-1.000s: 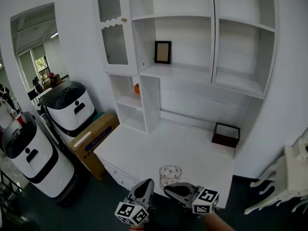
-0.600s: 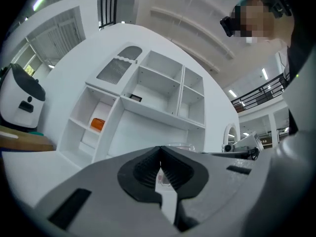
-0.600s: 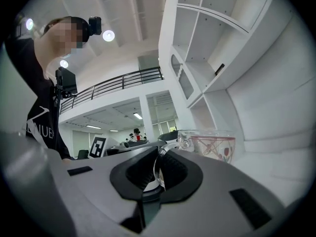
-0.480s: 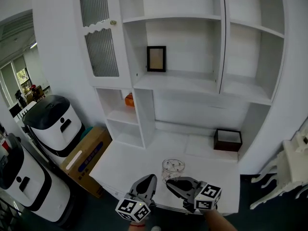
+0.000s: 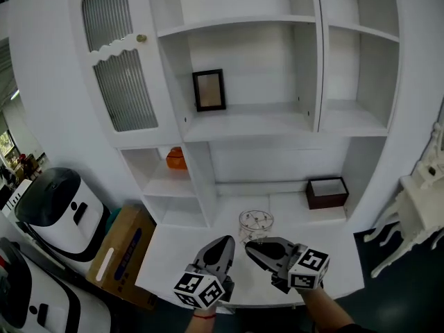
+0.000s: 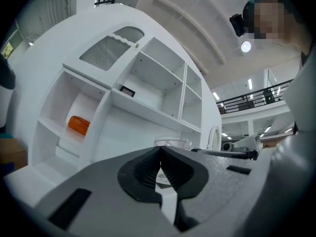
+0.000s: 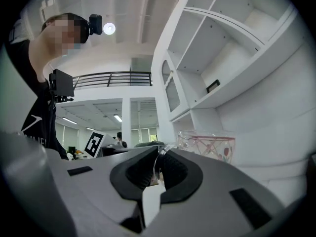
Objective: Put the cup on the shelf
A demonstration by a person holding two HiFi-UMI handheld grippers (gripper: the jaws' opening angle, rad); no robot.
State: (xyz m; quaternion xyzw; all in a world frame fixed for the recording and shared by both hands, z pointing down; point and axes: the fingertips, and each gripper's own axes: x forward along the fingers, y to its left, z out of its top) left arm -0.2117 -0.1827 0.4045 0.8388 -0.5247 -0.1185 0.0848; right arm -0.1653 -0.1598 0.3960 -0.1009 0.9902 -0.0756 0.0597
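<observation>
As the head view shows, the cup (image 5: 256,224) is over the white desk (image 5: 326,238), just ahead of the right gripper (image 5: 251,247). The left gripper (image 5: 223,245) is beside that one, and the shelf (image 5: 243,122) is above. In the left gripper view, the jaws meet on nothing. In the right gripper view, the jaws pinch a thin clear strip, apparently the cup's handle (image 7: 163,150). I judge the glass light, rigid, slippery and fragile: grip the handle firmly and avoid knocks.

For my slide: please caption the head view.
Right gripper grips the cup before white shelves; left gripper shut, empty.
</observation>
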